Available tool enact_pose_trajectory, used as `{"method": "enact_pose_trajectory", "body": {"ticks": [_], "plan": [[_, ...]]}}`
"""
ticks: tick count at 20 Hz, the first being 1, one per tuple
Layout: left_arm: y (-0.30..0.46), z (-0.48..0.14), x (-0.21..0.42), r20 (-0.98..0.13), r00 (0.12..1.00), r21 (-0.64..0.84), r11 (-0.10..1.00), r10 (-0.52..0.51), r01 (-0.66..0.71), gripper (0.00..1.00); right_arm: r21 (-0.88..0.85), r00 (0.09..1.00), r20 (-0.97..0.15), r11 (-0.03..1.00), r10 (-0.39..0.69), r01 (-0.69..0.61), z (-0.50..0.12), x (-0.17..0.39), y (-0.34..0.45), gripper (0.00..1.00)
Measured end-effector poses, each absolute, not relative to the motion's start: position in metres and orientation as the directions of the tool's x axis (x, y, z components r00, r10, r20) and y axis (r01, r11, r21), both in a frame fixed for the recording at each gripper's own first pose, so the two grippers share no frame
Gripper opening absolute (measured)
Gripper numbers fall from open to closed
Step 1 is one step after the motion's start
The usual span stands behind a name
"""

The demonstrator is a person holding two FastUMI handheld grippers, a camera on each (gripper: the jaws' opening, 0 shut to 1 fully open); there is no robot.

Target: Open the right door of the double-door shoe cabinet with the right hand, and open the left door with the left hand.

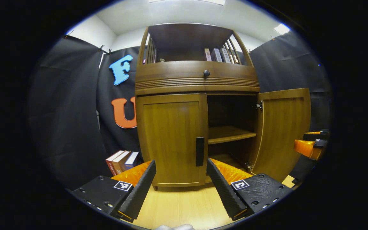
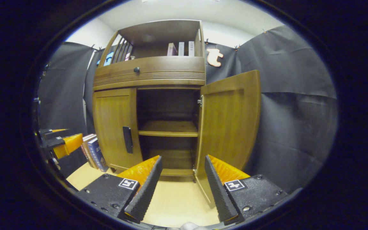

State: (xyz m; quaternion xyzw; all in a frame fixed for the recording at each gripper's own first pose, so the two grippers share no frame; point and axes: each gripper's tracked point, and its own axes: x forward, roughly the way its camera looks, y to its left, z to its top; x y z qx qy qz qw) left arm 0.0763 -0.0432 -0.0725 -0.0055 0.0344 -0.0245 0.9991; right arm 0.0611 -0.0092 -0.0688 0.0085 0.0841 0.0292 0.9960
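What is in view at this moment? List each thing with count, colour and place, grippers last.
shoe cabinet: one, brown wood, on the pale floor against the black wall
right door: one, brown, swung open
left door: one, brown, closed, with a dark handle
inner shelf: one, brown, bare, behind the open door
drawer knob: one, dark, upper front
books on top shelf: several, pale
books on floor: a few, left of cabinet
left gripper: open, before the left door
right gripper: open, holding nothing
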Motion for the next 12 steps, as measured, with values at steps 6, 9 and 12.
{"method": "enact_pose_trajectory", "body": {"ticks": [6,9,12], "plan": [[-0.075,-0.086,0.156,-0.014,0.994,-0.018,0.994,-0.104,0.104,0.96,-0.014,0.984,-0.177,1.0,0.02,-0.023,-0.056,0.065,-0.02,0.84],[-0.089,-0.099,0.203,-0.013,0.993,-0.028,0.993,-0.115,0.115,0.96,-0.053,0.981,-0.195,0.999,-0.012,0.002,-0.055,0.064,-0.031,0.84],[-0.104,-0.112,0.245,-0.012,0.992,-0.037,0.991,-0.129,0.128,0.96,-0.079,0.978,-0.205,0.996,-0.046,0.031,-0.056,0.063,-0.041,0.84]]}}
